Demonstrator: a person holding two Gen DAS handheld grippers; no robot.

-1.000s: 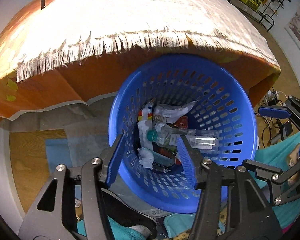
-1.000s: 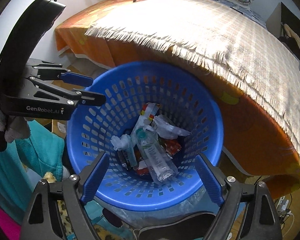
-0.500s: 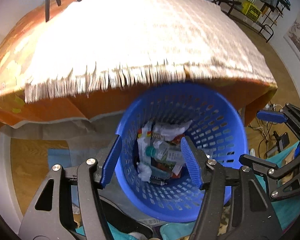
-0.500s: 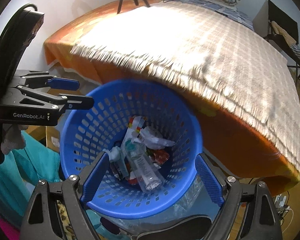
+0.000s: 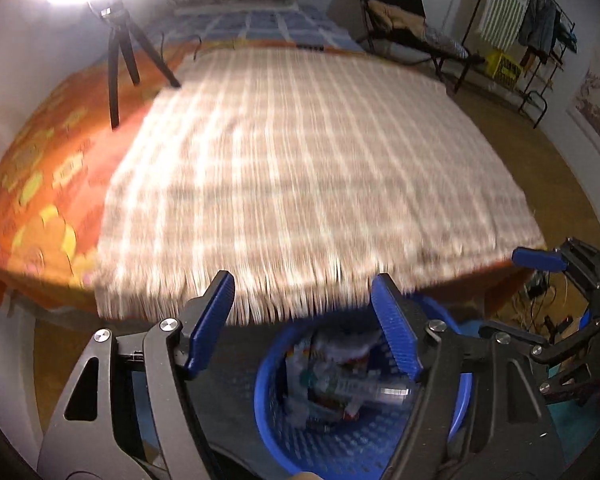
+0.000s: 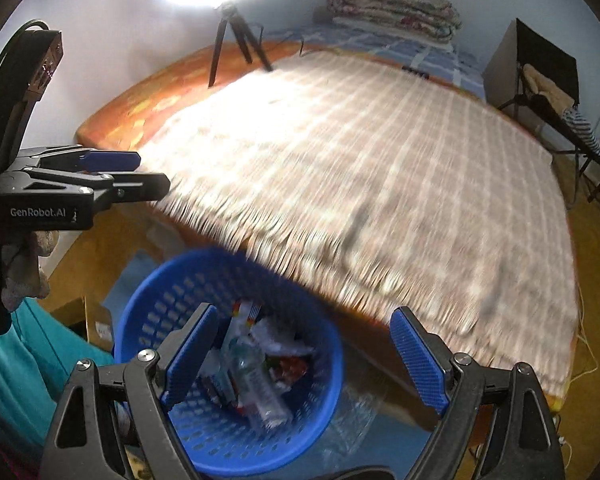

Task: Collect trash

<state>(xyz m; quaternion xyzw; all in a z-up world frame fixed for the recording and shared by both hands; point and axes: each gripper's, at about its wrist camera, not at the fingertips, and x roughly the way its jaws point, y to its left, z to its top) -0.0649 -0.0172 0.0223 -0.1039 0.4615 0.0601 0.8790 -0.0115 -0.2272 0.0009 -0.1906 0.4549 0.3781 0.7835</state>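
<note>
Both tongs, left (image 5: pixel 304 324) just widening, gape empty over the basket (image 6: pixel 148 312) beside the fringed bedspread (image 5: pixel 300 160).

Your left wrist view: looks forward and down over bed edge, fringed checked blanket (image 5: pixel 308 184) filling frame, blue basket (image 5: pixel 364 440) near, low between fingers. Your right wrist view: same heading, set to the right; basket (image 6: pixel 160 304) lower left, blanket (image 6: pixel 380 184) ahead. Both share basket, blanket, tripod (image 5: pixel 120 40) at far wall. Each catches other gripper at frame edge.
</note>
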